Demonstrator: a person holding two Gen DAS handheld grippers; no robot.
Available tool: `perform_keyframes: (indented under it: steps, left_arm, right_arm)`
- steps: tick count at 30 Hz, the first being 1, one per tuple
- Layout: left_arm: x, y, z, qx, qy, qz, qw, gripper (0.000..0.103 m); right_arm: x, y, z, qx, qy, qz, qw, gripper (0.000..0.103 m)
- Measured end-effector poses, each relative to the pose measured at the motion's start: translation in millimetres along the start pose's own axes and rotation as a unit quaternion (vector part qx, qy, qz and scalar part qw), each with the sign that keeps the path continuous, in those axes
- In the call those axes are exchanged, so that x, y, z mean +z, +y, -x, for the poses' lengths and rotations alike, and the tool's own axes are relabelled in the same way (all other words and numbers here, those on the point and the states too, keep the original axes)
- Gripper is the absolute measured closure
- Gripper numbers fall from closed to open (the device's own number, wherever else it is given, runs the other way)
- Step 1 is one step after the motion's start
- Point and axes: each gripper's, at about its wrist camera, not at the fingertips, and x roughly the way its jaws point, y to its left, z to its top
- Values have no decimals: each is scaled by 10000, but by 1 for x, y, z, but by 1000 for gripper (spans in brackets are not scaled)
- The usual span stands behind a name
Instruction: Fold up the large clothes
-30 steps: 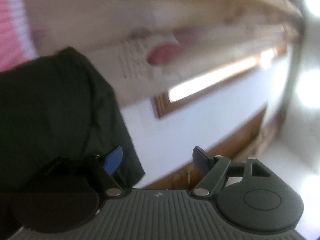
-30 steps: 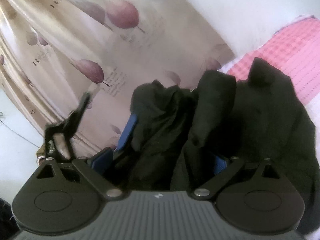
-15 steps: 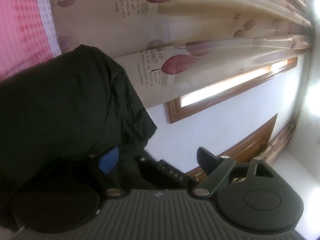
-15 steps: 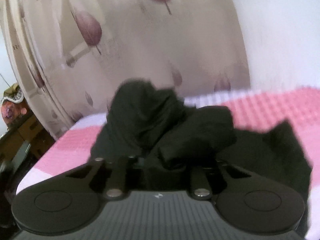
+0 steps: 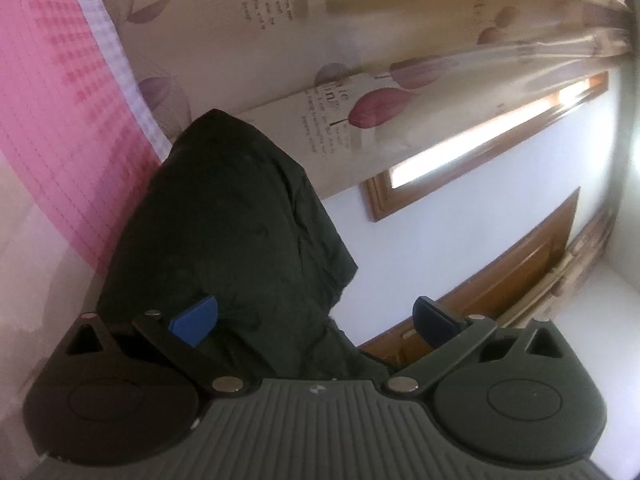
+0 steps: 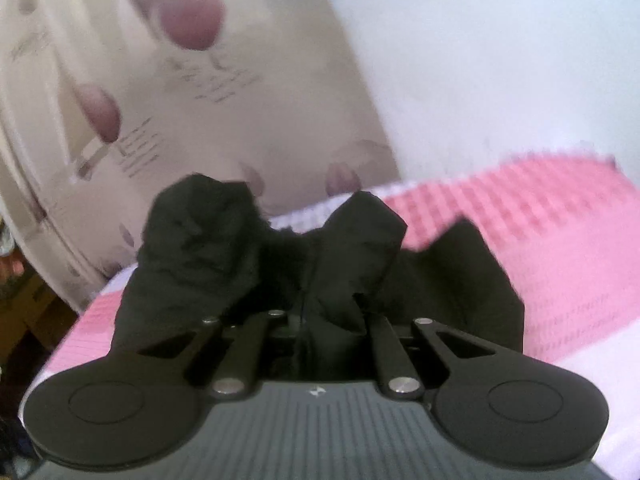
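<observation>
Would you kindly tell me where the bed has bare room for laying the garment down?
In the right wrist view, the pink bedspread lies bare right of the black garment. Crowded: the left edge beside the curtain, where the garment bunches.

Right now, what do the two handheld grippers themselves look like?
Both match: a ribbed dark grey body with a small pale logo, two round black discs, black linkage arms with silver rivets. The left gripper shows blue pads; the right gripper's pads are hidden.
</observation>
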Motion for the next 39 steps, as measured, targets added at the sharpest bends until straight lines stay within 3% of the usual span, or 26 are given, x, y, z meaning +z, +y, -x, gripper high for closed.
perform_keyframes:
  steps: [3,5,6,8,11,12,14,15,18,19,20,23,26,28,31,34,35,38,39]
  left_arm:
    - [-2,-2,-3,-18,70,-346,9994,0]
    - [-2,0,-4,18,161,-479,9987,0]
    - [-2,2,-3,12,149,-466,9988,0]
    - [-1,7,-2,-51,136,-361,9992,0]
    - [-1,9,-4,-75,151,-419,9990,0]
    - [-2,9,-4,-75,139,-456,9988,0]
    - [-5,7,-5,-48,116,-526,9985,0]
    - [-6,7,-5,-24,102,-555,9984,0]
    - [-6,5,-4,11,95,-542,9985,0]
    - [-5,5,-4,34,111,-538,9985,0]
    - [-3,3,-3,93,125,-525,9985,0]
    - [7,-1,1,190,181,-408,9988,0]
    - [15,-13,6,278,121,-510,9982,0]
    - [16,-20,7,190,75,-632,9978,0]
    - [11,-27,-3,196,178,-796,9965,0]
    - [1,-26,-21,297,406,-944,9943,0]
    - [-1,-25,-24,308,418,-1041,9932,0]
    - [-7,-19,-24,147,343,-974,9945,0]
    - [-7,-17,-24,140,337,-972,9946,0]
  right_arm:
    - [-7,-28,-8,441,51,-545,9975,92]
    - [-12,-49,-8,620,-33,-1093,9921,72]
    - [-13,-56,-3,607,-146,-1269,9899,67]
    - [-9,-63,21,370,-568,-1430,9874,49]
    - [7,-39,61,225,-1040,-878,9904,43]
    - [14,-21,70,274,-987,-484,9936,38]
    - [23,20,72,386,-611,259,9970,9]
    - [24,39,65,399,-275,507,9975,7]
    - [17,73,19,275,814,792,9931,10]
    - [10,80,2,331,1070,899,9896,47]
    - [3,87,-12,355,1267,1066,9856,77]
    - [-6,109,-16,361,1129,1836,9758,86]
    - [13,117,26,368,411,2074,9767,95]
    - [21,110,56,153,-16,2137,9768,100]
    - [23,77,80,-331,-367,1879,9809,103]
    - [12,20,91,-536,-351,1206,9906,103]
    - [0,-2,94,-523,-407,825,9944,103]
    - [-7,-3,91,237,-165,272,9992,98]
    - [-6,10,88,284,-143,386,9988,87]
